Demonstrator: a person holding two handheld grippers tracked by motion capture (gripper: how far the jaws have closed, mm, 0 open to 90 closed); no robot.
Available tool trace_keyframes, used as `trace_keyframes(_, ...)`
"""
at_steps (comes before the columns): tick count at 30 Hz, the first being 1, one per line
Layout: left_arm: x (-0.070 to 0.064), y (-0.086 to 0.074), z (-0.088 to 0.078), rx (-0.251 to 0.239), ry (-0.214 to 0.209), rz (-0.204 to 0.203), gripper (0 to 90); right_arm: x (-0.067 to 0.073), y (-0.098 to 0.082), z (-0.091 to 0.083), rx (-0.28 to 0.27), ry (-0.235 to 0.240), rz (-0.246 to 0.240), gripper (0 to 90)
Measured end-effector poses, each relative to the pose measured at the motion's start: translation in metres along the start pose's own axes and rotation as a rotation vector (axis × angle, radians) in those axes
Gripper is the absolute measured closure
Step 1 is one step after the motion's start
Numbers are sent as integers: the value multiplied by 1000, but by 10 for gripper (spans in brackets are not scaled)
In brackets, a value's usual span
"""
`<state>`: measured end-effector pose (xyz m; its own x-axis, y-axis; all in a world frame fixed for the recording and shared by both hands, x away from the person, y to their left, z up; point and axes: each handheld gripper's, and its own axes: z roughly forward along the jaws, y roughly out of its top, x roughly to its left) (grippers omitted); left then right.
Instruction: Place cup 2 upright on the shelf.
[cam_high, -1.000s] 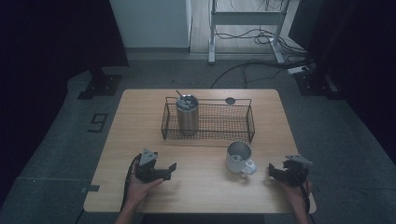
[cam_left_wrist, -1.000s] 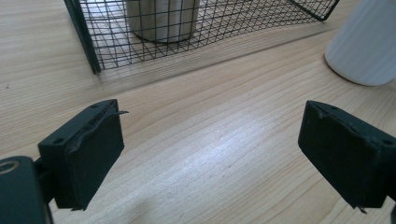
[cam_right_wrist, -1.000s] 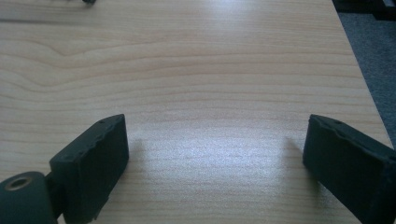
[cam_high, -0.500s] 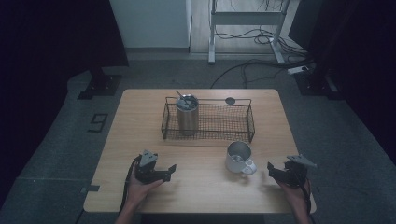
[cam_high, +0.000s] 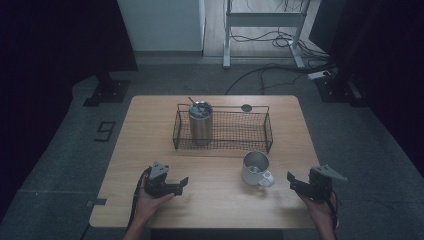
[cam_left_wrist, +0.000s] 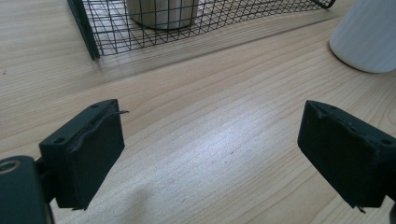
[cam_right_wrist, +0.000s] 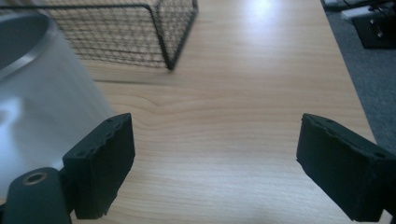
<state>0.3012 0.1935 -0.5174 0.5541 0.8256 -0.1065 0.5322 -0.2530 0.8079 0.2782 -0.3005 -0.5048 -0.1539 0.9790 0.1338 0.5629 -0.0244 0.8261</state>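
White mug (cam_high: 257, 169) stands upright on the wooden table (cam_high: 210, 205), just in front of the wire basket (cam_high: 222, 131); my right gripper (cam_high: 293, 180), jaws wide apart, sits near its handle side, nearer than my left gripper (cam_high: 181, 183), also spread

Your right gripper (cam_right_wrist: 215, 168) has its two black fingers (cam_right_wrist: 100, 163) spread wide, with nothing but bare wood between them. Just beyond and beside the finger on your left stands the white mug (cam_right_wrist: 42, 98), close to that finger and blurred; whether it touches the finger you cannot tell. Its rim rises well above the fingertips. Farther ahead of that same finger lies the corner of the black wire basket (cam_right_wrist: 163, 42), resting on the counter (cam_right_wrist: 243, 102). Past the other finger the counter's edge drops away to grey floor (cam_right_wrist: 373, 84).
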Motion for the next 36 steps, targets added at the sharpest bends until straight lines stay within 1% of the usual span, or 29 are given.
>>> trace_keyframes(3, 1, 0, 0, 2, -4, -8, 71, 7, 3, -4, -16, 21, -12, 115)
trace_keyframes(4, 1, 0, 0, 2, -4, -8, 72, 7, 3, -4, -16, 21, -12, 115)
trace_keyframes(6, 2, 0, -1, -2, -5, -14, 72, 13, 6, -8, -29, 49, -14, 115)
trace_keyframes(12, 2, -1, 1, 4, -3, -14, 72, 24, 10, -13, -42, 74, -40, 117)
trace_keyframes(13, 2, -1, 1, 4, -3, -14, 72, 24, 10, -13, -42, 74, -40, 117)
trace_keyframes(14, 2, -1, 1, 6, -2, -13, 72, 28, 11, -13, -48, 83, -49, 117)
trace_keyframes(16, 1, -1, 2, 10, -2, -11, 72, 30, 12, -13, -48, 87, -50, 117)
trace_keyframes(18, 0, -1, 3, 15, -3, -7, 72, 37, 12, -12, -46, 109, -65, 117)
trace_keyframes(20, -1, -1, 3, 17, -5, -7, 72, 38, 12, -12, -45, 113, -67, 116)
trace_keyframes(21, -1, -1, 3, 18, -4, -7, 72, 42, 12, -12, -42, 123, -76, 116)
trace_keyframes(24, 0, -1, 3, 19, -5, -9, 72, 44, 13, -12, -44, 135, -79, 116)
trace_keyframes(25, 0, -2, 3, 19, -5, -9, 72, 46, 13, -12, -46, 149, -72, 116)
trace_keyframes(26, 0, -2, 3, 22, -5, -9, 72, 48, 14, -12, -46, 163, -78, 116)
trace_keyframes(30, -1, -3, 4, 23, -7, -8, 72, 53, 14, -11, -42, 176, -90, 113)
trace_keyframes(31, -1, -3, 4, 27, -7, -7, 72, 56, 14, -10, -37, 186, -97, 113)
trace_keyframes(32, -1, -3, 4, 28, -7, -7, 72, 56, 14, -10, -37, 186, -97, 113)
trace_keyframes(36, -1, -3, 4, 28, -4, -9, 72, 63, 15, -9, -37, 210, -111, 110)
